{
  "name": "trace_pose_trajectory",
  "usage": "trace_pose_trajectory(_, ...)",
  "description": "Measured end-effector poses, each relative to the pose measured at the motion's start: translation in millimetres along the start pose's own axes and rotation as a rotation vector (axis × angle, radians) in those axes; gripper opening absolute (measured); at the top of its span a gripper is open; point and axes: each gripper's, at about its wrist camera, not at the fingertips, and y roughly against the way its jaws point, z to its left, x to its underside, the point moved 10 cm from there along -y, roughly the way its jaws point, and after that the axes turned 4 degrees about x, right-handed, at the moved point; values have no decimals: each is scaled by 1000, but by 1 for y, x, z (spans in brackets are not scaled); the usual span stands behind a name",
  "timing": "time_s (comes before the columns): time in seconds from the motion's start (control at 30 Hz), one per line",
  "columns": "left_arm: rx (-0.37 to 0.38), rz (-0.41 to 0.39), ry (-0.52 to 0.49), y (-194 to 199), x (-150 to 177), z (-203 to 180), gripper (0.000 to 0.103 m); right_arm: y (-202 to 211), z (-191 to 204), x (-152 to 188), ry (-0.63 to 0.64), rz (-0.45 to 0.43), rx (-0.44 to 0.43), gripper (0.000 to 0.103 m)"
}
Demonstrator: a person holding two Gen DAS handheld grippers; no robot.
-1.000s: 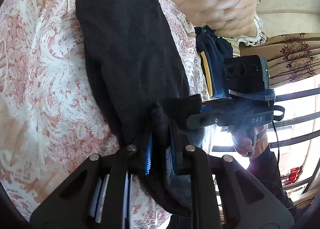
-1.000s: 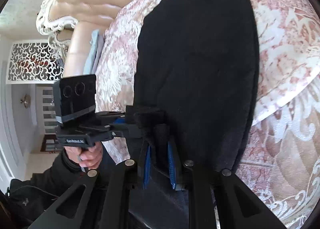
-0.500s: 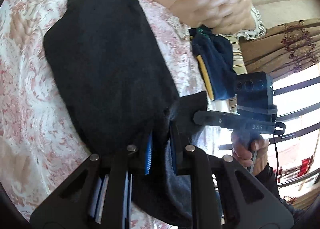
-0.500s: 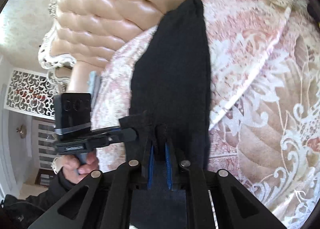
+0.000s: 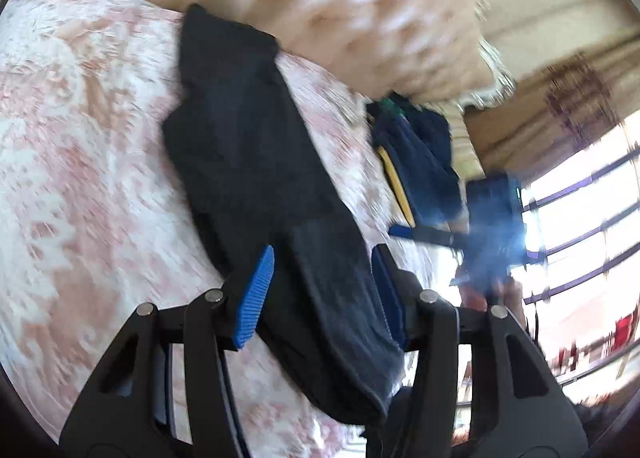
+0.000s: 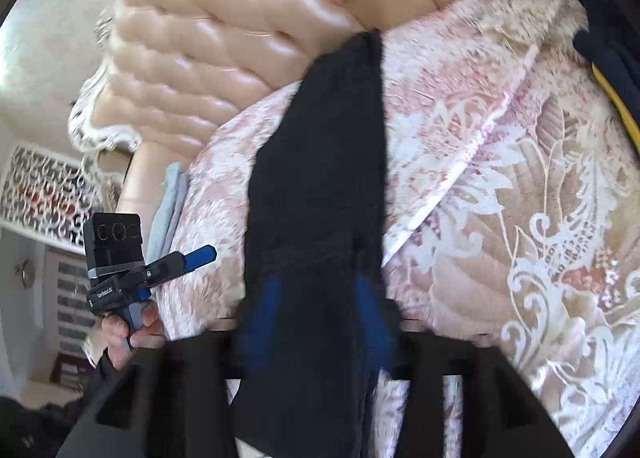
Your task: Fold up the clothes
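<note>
Left tongs (image 5: 320, 278) spread wide, dark garment (image 5: 256, 177) lying loose between the blue pads (image 5: 256, 294). Right tongs (image 6: 316, 310) likewise parted around its near end. Stretched toward twelve o'clock over the patterned bed (image 6: 500, 185), reaching the tufted headboard (image 6: 224, 53). Navy clothes (image 5: 424, 161) at two o'clock.
</note>
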Motion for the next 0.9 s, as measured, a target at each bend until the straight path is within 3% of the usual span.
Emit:
trace_pose_trajectory(0.1,80,40,2,-22,25,-21,52,3,12,8,21,-15,10,62)
trace_pose_trajectory(0.2,42,52,56,-47,29,-7,50,-1,28,28,35,-11,-29,62)
trace_pose_trajectory(0.27,10,73,144,-58,29,15,42,-15,23,38,20,15,-17,62)
trace_pose_trajectory(0.3,16,76,177,-58,30,21,37,-22,17,42,1,28,-10,62)
trace_pose_trajectory(0.37,36,64,207,-51,28,25,36,-34,5,43,-44,42,-12,62)
trace_pose_trajectory(0.43,49,32,194,-39,20,22,37,-34,2,38,-79,22,-54,62)
trace_pose_trajectory(0.57,10,-29,252,-26,-6,46,37,-24,3,20,-59,-14,-21,62)
trace_pose_trajectory(0.8,-63,65,252,-48,-5,63,37,-36,2,2,-42,13,1,63)
trace_pose_trajectory(0.9,-44,73,228,-52,-6,54,37,-44,1,-1,-25,42,16,63)
